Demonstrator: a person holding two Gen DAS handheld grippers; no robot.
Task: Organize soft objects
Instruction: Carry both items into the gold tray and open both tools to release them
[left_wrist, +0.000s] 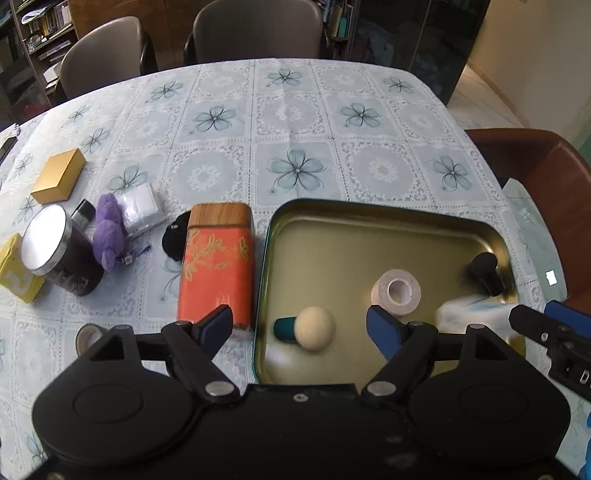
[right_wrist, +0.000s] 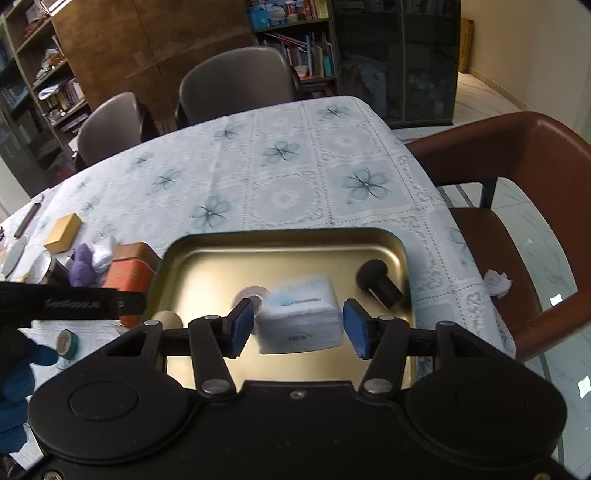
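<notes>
The tissue pack (right_wrist: 299, 317) sits between the pads of the right gripper (right_wrist: 299, 325) above the tray (right_wrist: 288, 236), apparently untouched by either. The left gripper (left_wrist: 299, 325) is wide open, empty, over the sponge (left_wrist: 314, 328) inside the tray's left edge.

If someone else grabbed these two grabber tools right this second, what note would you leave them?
Left gripper: open, empty, above the tray's left edge.
Right gripper: open, the tissue pack between its pads, neither clearly touching it; whether the pack rests on the tray is unclear.
In the tray: cream sponge puff, tape roll, black puff, tissue pack.
Left on the table: purple plush, white packet. They look soft, so probably next. Tins and boxes likely stay.
</notes>
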